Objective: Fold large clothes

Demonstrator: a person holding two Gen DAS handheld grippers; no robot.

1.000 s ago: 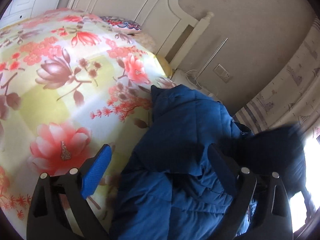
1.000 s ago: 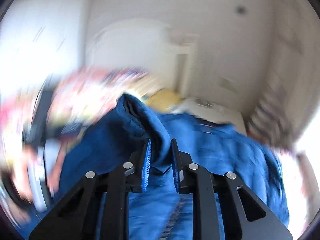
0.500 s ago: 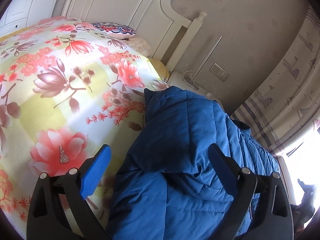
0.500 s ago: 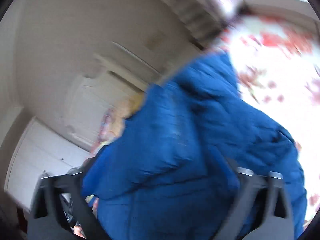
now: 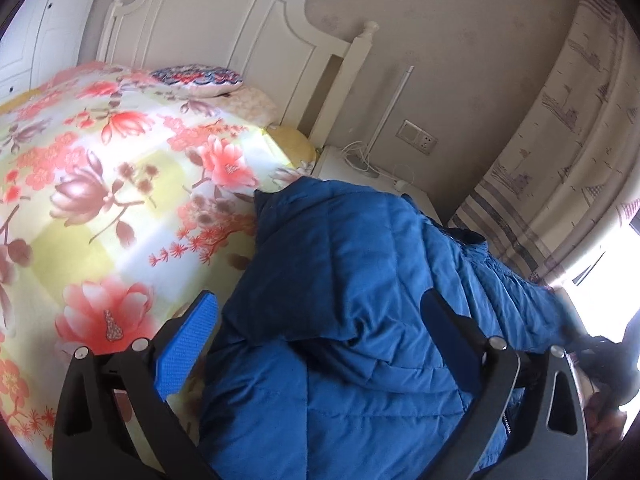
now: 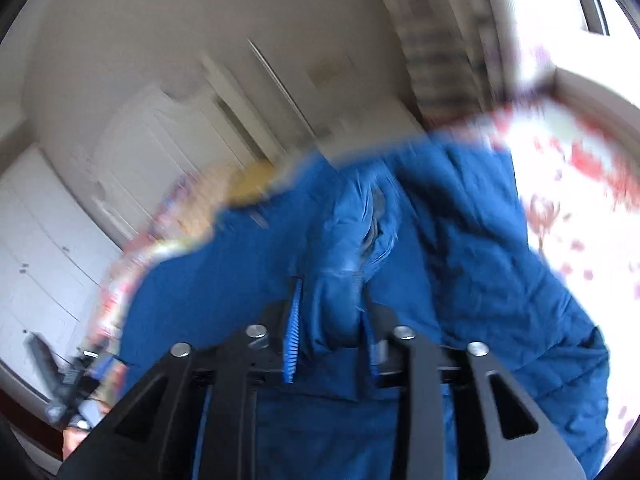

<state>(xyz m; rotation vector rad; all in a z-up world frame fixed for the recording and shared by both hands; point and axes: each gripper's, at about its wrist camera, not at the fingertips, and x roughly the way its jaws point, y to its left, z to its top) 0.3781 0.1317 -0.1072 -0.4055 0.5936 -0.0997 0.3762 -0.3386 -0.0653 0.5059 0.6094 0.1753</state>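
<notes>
A large blue quilted jacket (image 5: 360,260) lies on the floral bedspread (image 5: 100,200), one part folded over the rest. My left gripper (image 5: 320,340) hangs just above the jacket's near part, jaws wide open, nothing pinched. In the blurred right wrist view the jacket (image 6: 460,280) fills the lower half. My right gripper (image 6: 331,304) has a bunched fold of the jacket between its blue pads; its jaws are closing and stand narrow on that fold.
A white headboard (image 5: 240,40) and a patterned pillow (image 5: 196,78) are at the far end of the bed. A white nightstand (image 5: 348,168) with cables, a wall socket (image 5: 416,136) and a curtain (image 5: 560,160) stand beyond the jacket. White wardrobe doors (image 6: 40,240) are at left.
The right gripper let go of one jacket fold, spread wide, swung aside while rolling, and now stands narrow on another fold. The left gripper stayed open and rolled slightly.
</notes>
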